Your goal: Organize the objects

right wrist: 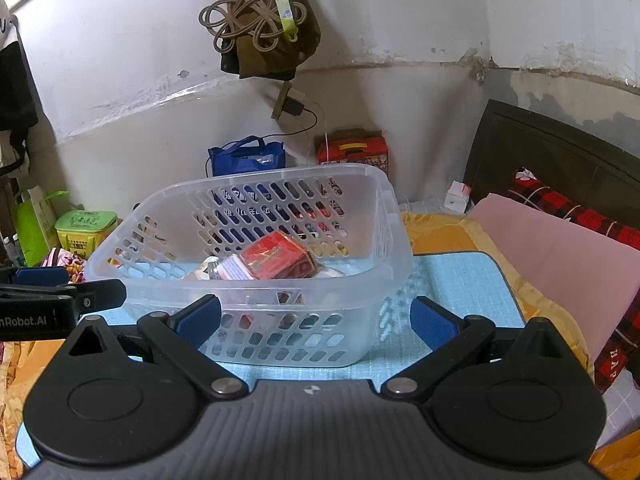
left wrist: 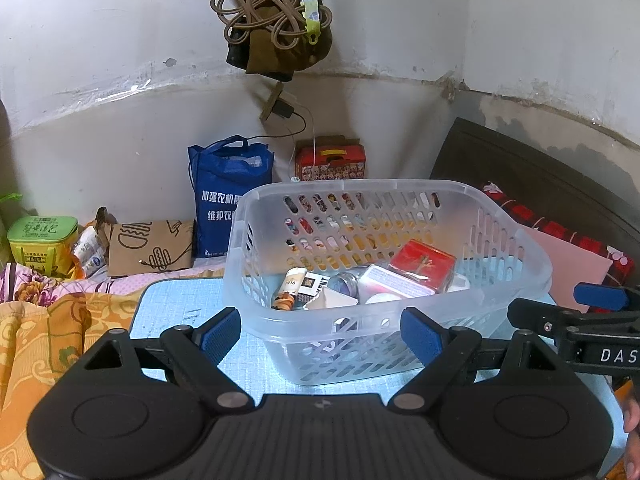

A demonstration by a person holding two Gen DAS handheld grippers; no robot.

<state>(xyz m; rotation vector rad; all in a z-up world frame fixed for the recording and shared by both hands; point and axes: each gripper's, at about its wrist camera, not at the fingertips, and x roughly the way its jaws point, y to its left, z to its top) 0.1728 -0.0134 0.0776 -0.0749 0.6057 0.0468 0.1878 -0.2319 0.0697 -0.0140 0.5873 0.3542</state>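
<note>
A clear perforated plastic basket (left wrist: 516,240) (right wrist: 394,232) stands on a light blue mat (left wrist: 176,304) (right wrist: 452,280). Inside it lie a red box (left wrist: 422,260) (right wrist: 276,258), a white-pink box (left wrist: 392,284), a small glass jar (left wrist: 348,282), a tube marked 1916 (left wrist: 290,286) and a few other small items. My left gripper (left wrist: 322,334) is open just in front of the basket's near wall, nothing between its blue pads. In the right wrist view my right gripper (right wrist: 316,320) is open as well, facing the basket's near corner.
The mat lies on a bed with orange patterned bedding (left wrist: 48,344). Against the wall stand a blue bag (left wrist: 230,196), a red gift box (left wrist: 330,160), a brown paper bag (left wrist: 150,246) and a green tin (left wrist: 42,240). A pink pillow (right wrist: 560,256) lies right; cords hang above (left wrist: 272,16).
</note>
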